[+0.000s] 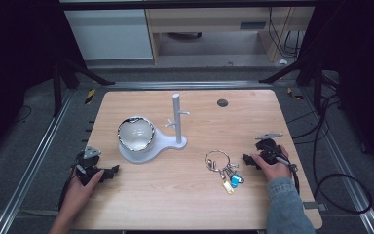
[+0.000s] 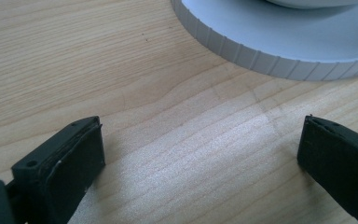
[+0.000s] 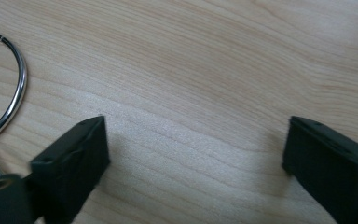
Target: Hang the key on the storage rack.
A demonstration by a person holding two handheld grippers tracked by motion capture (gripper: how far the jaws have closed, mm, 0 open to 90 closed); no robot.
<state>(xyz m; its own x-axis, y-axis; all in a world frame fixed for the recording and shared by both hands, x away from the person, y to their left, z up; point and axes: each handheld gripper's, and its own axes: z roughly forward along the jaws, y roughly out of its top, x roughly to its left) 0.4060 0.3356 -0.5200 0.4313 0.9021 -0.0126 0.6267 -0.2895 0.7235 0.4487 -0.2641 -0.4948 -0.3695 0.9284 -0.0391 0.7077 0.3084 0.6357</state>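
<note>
A large silver key ring (image 1: pixel 217 160) with keys and blue and yellow tags lies flat on the wooden table (image 1: pixel 185 204), right of the white stand (image 1: pixel 177 122). The right gripper (image 1: pixel 247 159), jaws wide apart, rests just beside it; the left gripper (image 1: pixel 113 170) is likewise open near the stand's base.

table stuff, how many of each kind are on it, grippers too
Black two-jaw grippers: 2, left gripper and right gripper, both open
White stand with upright peg post: 1
Shiny round bowl on the stand's base: 1
Silver key ring with blue and yellow tags: 1
Total: 5 on the wooden table
</note>
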